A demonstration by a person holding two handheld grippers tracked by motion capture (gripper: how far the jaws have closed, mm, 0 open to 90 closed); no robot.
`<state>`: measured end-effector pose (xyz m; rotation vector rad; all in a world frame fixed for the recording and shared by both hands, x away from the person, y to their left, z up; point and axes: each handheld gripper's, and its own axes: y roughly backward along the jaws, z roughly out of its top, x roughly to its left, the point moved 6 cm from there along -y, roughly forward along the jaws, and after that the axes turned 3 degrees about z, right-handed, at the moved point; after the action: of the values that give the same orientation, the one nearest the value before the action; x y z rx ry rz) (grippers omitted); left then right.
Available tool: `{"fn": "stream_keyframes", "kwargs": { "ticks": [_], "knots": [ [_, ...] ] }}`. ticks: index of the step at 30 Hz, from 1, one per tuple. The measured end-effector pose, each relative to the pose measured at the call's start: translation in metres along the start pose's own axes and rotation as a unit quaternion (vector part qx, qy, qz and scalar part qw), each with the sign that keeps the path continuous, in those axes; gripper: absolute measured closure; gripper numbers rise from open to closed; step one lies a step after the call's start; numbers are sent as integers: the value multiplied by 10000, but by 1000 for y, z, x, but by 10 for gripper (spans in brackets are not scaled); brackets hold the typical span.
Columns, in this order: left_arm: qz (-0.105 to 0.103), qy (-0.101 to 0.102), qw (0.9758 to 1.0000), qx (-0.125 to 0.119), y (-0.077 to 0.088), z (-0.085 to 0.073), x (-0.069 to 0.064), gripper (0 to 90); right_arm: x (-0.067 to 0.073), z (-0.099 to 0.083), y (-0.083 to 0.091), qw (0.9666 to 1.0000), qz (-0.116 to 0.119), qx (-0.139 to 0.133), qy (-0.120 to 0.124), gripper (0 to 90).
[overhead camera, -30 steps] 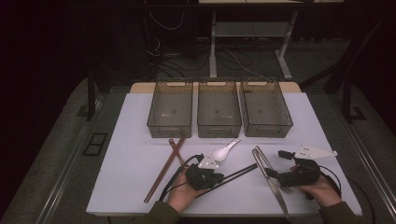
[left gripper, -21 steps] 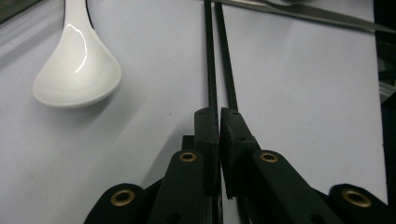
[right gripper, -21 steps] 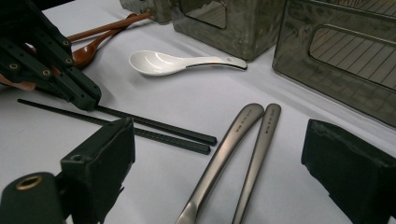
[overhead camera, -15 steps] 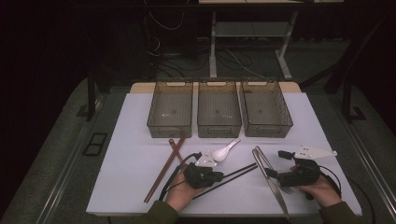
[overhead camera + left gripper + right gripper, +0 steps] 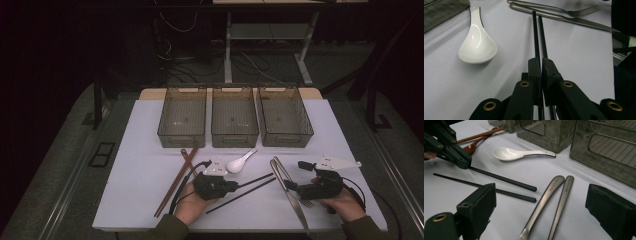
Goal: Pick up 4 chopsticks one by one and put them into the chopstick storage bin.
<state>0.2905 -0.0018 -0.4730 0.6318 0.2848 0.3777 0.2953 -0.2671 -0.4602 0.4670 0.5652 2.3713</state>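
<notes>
Two black chopsticks lie side by side on the white table, pointing at the metal cutlery. My left gripper is shut on the near end of one black chopstick; its twin lies close beside it. In the right gripper view that left gripper pinches the upper chopstick, and the lower one lies free. My right gripper stands open, its pads either side of the knife handle and fork handle. A white ceramic spoon rests bowl-up between the grippers.
Three empty smoky plastic bins line the back of the table. A brown wooden chopstick pair and spoon lie left of my left hand. The knife runs toward the front edge, with the fork alongside.
</notes>
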Motion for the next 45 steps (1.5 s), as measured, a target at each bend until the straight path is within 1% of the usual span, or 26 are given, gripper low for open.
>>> {"fn": "stream_keyframes", "kwargs": {
  "ticks": [5, 13, 18, 19, 20, 27, 31, 35, 45],
  "knots": [
    [-30, 46, 9999, -109, 5, 2, 2, 852, 0, 0, 0, 10000, 4, 6, 0, 97],
    [-92, -4, 9996, -283, 17, 5, 5, 852, 0, 0, 0, 10000, 3, 16, 4, 97],
    [-127, 50, 9991, -412, 24, 7, 5, 852, 1, 0, 0, 10000, 3, 13, 15, 97],
    [-125, 35, 9990, -422, 25, 7, 6, 852, 1, 0, 0, 10000, 7, 14, 10, 97],
    [-115, 85, 9988, -462, 26, 7, 6, 852, 1, 0, 0, 10000, 8, 13, 12, 97],
    [-82, 88, 9985, -533, 34, 8, 11, 852, 1, 0, 0, 10000, 4, 15, 9, 97],
    [-12, 153, 9980, -605, 39, 11, 15, 852, 0, -1, -1, 10000, 6, 26, 30, 97],
    [-3, 181, 9977, -648, 42, 12, 18, 852, 1, -1, -1, 10000, -5, 27, 24, 97],
    [107, 217, 9967, -771, 56, 19, 30, 852, 0, -1, -1, 10000, -2, 21, 19, 97]
  ]
}}
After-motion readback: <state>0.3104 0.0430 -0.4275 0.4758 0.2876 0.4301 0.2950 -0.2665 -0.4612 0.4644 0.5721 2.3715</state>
